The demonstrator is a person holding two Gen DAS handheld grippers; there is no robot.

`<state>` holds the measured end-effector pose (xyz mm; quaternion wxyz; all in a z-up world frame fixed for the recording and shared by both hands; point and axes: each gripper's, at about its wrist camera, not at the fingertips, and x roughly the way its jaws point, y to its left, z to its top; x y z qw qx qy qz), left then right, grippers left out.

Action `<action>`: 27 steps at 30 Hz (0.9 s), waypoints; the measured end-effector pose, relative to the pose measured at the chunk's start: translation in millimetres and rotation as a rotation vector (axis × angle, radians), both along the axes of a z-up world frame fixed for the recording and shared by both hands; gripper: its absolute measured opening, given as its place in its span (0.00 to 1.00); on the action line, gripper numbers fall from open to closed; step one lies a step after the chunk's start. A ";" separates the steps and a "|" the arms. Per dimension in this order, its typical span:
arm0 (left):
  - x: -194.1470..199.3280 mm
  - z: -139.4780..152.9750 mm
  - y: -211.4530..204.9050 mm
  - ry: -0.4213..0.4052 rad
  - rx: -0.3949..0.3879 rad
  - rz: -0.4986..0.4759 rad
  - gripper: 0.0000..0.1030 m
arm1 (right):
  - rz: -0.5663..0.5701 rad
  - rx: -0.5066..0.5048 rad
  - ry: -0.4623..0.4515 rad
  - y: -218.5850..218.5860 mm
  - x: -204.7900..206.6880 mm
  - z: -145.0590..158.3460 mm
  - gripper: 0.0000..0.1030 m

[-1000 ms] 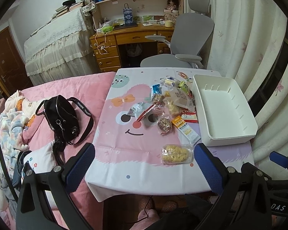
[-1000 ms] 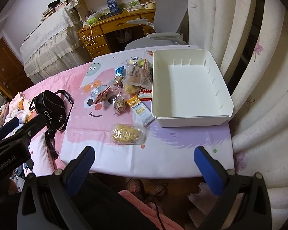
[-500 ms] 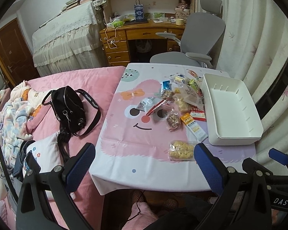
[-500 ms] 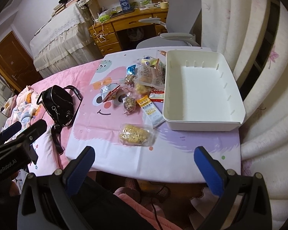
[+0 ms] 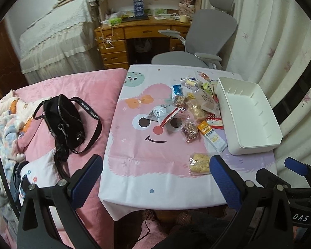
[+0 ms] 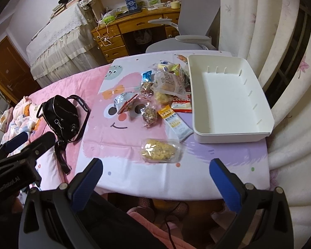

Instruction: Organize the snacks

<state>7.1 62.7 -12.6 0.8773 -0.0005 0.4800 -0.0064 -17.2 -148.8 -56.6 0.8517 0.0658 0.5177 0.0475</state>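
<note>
Several wrapped snacks lie in a loose pile on a small table with a pink cartoon cloth. Nearest me is a clear bag of yellow puffed snack; behind it sits a yellow and white oat bar. An empty white bin stands at the table's right side. My left gripper hangs open before the table's front edge. My right gripper is open too, held above the front edge. Neither holds anything.
A black handbag lies on the pink bed left of the table. A grey office chair and a wooden desk stand behind. Curtains hang close to the right edge.
Both views have pulled back and shifted left across the last second, so the table and snacks look a little smaller. Both grippers stayed open; nothing on the table moved.
</note>
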 end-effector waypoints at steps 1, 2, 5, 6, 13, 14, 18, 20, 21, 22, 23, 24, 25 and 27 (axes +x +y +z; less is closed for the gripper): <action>4.8 -1.6 5.5 0.006 -0.006 -0.014 0.99 | -0.010 0.000 -0.003 4.9 1.0 -0.6 1.00; 8.8 -3.1 9.3 0.011 -0.010 -0.027 0.99 | -0.023 -0.003 -0.005 11.1 2.4 -1.3 1.00; 27.3 -9.6 25.8 0.029 -0.030 -0.071 0.99 | -0.053 -0.012 -0.016 27.5 7.3 -5.2 1.00; 32.4 -12.2 30.6 0.034 -0.037 -0.083 0.99 | -0.061 -0.018 -0.021 31.9 9.1 -6.4 1.00; 74.6 -32.0 55.9 0.062 -0.084 -0.193 0.99 | -0.137 -0.096 -0.091 59.6 22.9 -20.3 1.00; 81.0 -34.7 58.7 0.064 -0.087 -0.205 0.98 | -0.138 -0.112 -0.103 61.0 23.8 -22.0 0.99; 100.4 -43.8 66.6 0.077 -0.097 -0.240 0.98 | -0.136 -0.184 -0.172 65.0 25.9 -28.4 0.99; 110.9 -47.7 67.6 0.086 -0.094 -0.257 0.98 | -0.124 -0.207 -0.190 64.2 27.0 -32.2 0.99; 115.3 -49.3 67.6 0.086 -0.096 -0.267 0.98 | -0.119 -0.221 -0.195 63.6 27.7 -34.9 0.99; 119.2 -51.0 67.3 0.087 -0.098 -0.278 0.98 | -0.111 -0.235 -0.200 62.0 28.5 -39.8 0.99; 124.4 -53.0 66.6 0.092 -0.101 -0.288 0.98 | -0.109 -0.239 -0.199 60.8 28.6 -43.4 0.99; 129.7 -55.8 65.7 0.103 -0.102 -0.301 0.98 | -0.110 -0.237 -0.192 59.3 29.1 -47.3 0.99; 133.8 -57.6 64.9 0.109 -0.101 -0.308 0.98 | -0.113 -0.228 -0.181 56.2 30.6 -53.1 0.99; 144.6 -63.3 61.0 0.122 -0.095 -0.327 0.98 | -0.122 -0.208 -0.150 50.8 33.8 -67.8 0.99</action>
